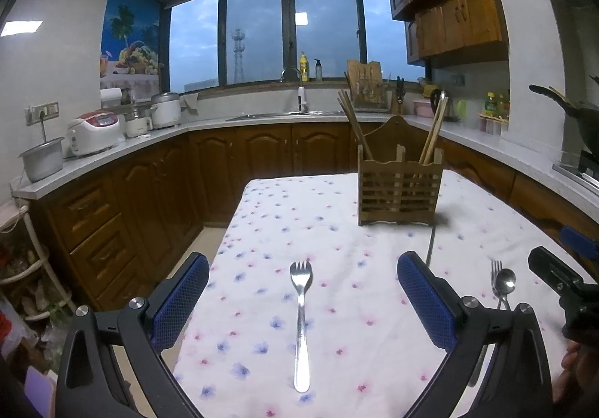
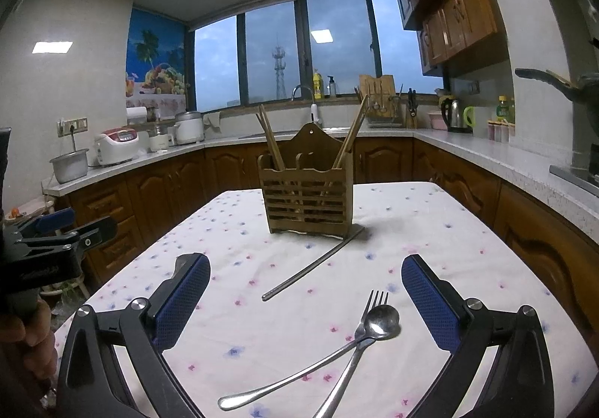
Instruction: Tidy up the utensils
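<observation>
Judging progress: early to midway. Wooden holder stands upright toward the far end of the desk, with wooden chopsticks already slotted in its left and right compartments; middle one looks empty, though its contents are hard to tell.

Still loose on the cloth: one fork lying alone, handle toward the camera, centred between the left gripper's fingers; a second fork crossed under a spoon, touching it; a metal chopstick lying with its far end just beside the holder's base.

Left gripper hovers with jaws wide apart, holding nothing. Right gripper likewise spread, empty. Four metal pieces left to stow, by my count.
</observation>
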Action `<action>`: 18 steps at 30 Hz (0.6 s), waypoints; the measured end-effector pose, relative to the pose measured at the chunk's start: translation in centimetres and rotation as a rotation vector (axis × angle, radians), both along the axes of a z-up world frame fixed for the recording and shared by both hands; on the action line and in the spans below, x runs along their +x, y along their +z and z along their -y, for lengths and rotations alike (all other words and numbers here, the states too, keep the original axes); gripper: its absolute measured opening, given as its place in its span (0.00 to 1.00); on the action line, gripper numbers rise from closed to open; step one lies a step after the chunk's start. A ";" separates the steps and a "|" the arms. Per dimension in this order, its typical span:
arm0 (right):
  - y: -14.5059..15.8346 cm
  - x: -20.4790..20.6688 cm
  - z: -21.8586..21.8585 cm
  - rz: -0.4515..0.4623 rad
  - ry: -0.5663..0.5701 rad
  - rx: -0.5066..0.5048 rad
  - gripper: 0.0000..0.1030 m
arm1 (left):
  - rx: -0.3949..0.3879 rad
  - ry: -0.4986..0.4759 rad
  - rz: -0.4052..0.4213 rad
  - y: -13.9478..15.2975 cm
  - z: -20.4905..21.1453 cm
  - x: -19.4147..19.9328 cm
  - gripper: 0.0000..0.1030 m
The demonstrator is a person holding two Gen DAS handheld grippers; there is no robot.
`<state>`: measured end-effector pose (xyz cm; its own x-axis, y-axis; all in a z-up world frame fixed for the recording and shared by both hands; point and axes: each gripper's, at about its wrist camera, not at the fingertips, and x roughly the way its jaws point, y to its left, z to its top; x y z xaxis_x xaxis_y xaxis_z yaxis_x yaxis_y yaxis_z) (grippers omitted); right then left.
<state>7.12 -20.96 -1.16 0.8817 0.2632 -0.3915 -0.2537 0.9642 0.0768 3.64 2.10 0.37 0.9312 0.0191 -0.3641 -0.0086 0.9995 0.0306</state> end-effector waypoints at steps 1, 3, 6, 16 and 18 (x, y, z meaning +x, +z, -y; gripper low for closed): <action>0.0 0.0 0.0 0.003 0.001 0.001 1.00 | 0.001 0.001 0.000 -0.1 0.0 0.0 0.99; 0.1 -0.1 0.0 0.009 0.001 0.002 1.00 | 0.004 0.002 0.005 -0.1 0.0 -0.1 0.99; 0.1 -0.1 0.0 0.011 0.002 0.000 1.00 | 0.014 0.003 0.013 0.0 0.2 -0.2 0.99; 0.2 -0.1 0.0 0.013 0.003 0.002 1.00 | 0.034 -0.001 0.024 -0.1 0.6 -0.5 0.99; 0.3 -0.2 0.0 0.017 0.002 0.002 1.00 | 0.033 -0.002 0.024 -0.1 0.6 -0.5 0.99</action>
